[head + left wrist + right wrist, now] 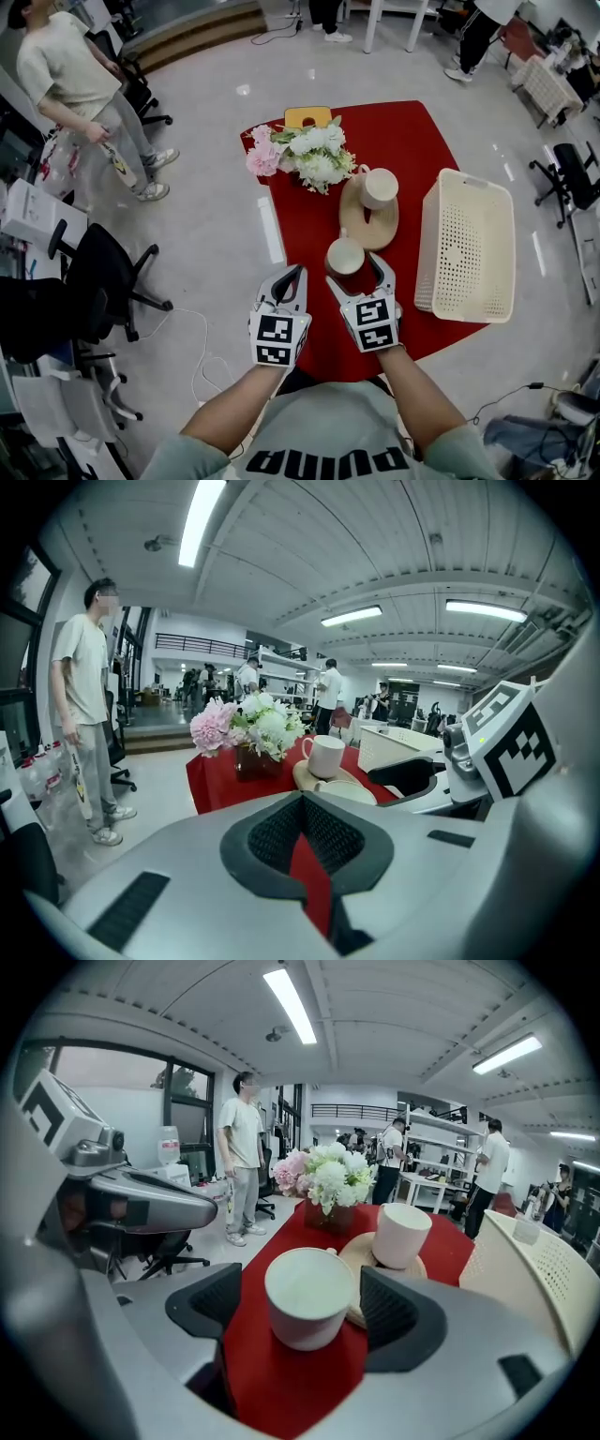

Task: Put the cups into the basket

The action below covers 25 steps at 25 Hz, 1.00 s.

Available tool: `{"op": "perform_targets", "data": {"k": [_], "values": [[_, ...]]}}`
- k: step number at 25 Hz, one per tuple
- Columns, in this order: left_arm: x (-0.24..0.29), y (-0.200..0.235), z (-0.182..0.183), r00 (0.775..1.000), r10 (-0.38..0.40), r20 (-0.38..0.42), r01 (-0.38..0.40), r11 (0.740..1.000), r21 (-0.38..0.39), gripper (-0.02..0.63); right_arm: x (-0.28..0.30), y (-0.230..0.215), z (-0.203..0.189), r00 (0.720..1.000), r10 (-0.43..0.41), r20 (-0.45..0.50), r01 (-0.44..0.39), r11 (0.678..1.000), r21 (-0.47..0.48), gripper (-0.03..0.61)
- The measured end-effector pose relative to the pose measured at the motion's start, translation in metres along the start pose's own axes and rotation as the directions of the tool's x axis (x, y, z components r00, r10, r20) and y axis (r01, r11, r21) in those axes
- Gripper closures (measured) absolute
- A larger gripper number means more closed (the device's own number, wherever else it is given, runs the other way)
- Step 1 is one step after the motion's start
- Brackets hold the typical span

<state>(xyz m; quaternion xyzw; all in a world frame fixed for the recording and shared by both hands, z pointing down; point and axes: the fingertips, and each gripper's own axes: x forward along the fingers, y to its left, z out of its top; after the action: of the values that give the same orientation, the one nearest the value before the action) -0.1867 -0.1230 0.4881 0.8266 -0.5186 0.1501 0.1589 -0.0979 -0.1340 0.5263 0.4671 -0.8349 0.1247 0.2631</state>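
Two white cups stand on the red tablecloth [309, 337]. The near cup [345, 255] [309, 1297] rests on the cloth at the edge of a round wooden board [370, 223]. It sits between the jaws of my right gripper [357, 272] [304, 1307], which is open with a gap on both sides of the cup. The far cup [380, 187] [401, 1234] [324, 756] stands on the board. My left gripper [292, 278] [302, 803] hovers left of the near cup, shut and empty. The cream basket [466, 246] [553, 1279] lies to the right.
A vase of pink and white flowers [305, 155] [328, 1180] stands behind the board, with a yellow object [308, 116] beyond it. A person [80, 89] stands on the floor at far left, near black office chairs [103, 272].
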Motion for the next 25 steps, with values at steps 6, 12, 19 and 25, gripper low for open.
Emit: {"op": "perform_targets", "data": {"k": [6, 12, 19, 25], "values": [[0.017, 0.001, 0.000, 0.999, 0.033, -0.008, -0.033, 0.999, 0.003, 0.611, 0.019, -0.007, -0.010, 0.999, 0.044, -0.029, -0.044, 0.999, -0.002, 0.192], [0.034, 0.003, -0.005, 0.999, 0.051, -0.020, -0.051, 0.999, 0.003, 0.611, 0.034, -0.007, -0.018, 0.995, 0.092, -0.050, -0.092, 0.996, -0.006, 0.184], [0.046, 0.011, -0.019, 0.996, 0.076, -0.049, -0.077, 0.997, -0.021, 0.611, 0.049, -0.009, -0.028, 0.993, 0.106, -0.054, -0.108, 0.993, -0.038, 0.184], [0.049, 0.013, -0.027, 0.994, 0.086, -0.069, -0.088, 0.996, -0.030, 0.611, 0.051, -0.009, -0.026, 0.994, 0.104, -0.035, -0.106, 0.992, -0.067, 0.186]]}}
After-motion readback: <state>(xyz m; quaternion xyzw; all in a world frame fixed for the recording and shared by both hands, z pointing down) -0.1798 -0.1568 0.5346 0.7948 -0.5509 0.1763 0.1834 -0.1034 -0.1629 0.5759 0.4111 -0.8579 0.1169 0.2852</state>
